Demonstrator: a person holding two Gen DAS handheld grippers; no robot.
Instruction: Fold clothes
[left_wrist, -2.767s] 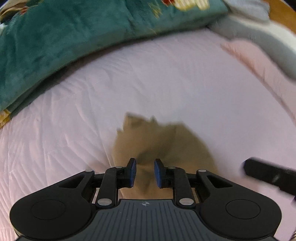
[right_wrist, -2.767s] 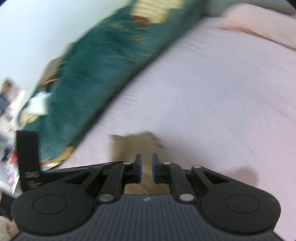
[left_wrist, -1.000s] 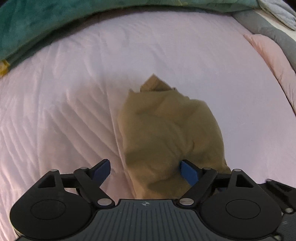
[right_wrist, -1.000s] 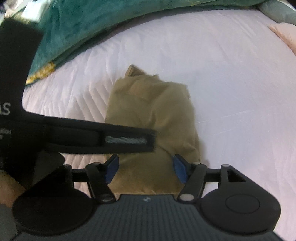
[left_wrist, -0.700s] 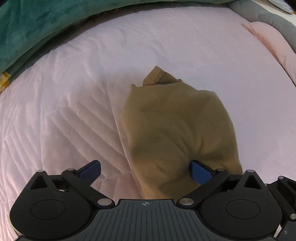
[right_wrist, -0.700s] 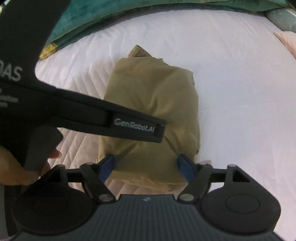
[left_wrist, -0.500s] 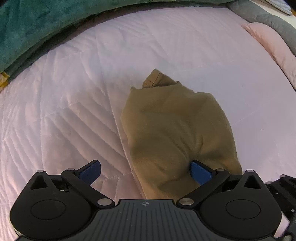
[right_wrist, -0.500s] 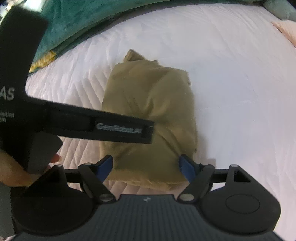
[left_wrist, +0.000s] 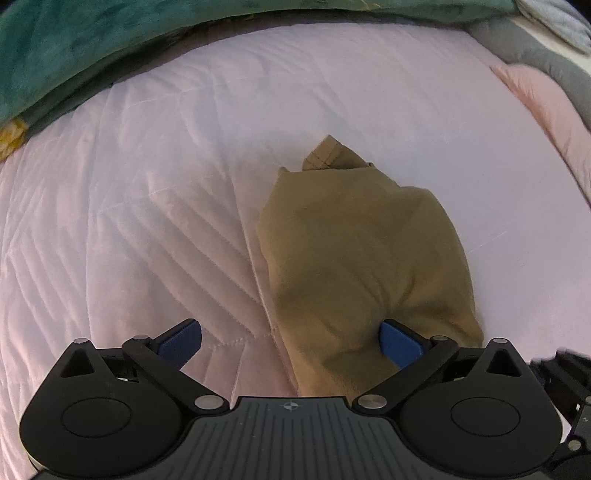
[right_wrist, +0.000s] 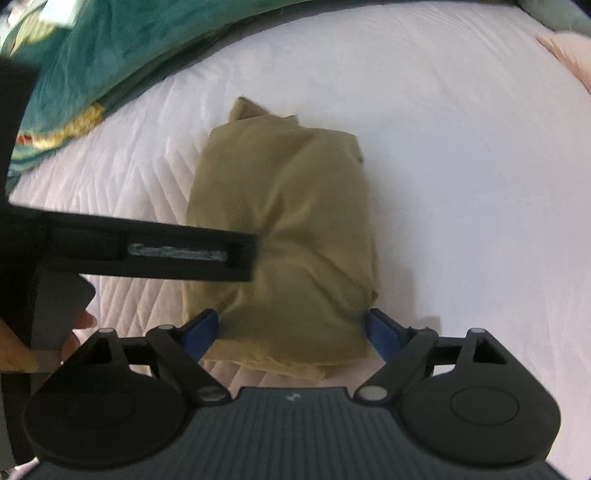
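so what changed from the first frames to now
Both grippers let go: the left gripper and right gripper have just been opening and now straddle the folded tan garment, which dropped onto the pink quilt. The green blanket is unchanged.

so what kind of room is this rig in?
Most likely a bedroom: the work surface is a bed with a pale pink quilted cover, a teal plush blanket is bunched along its far edge, and a folded tan garment lies on it.
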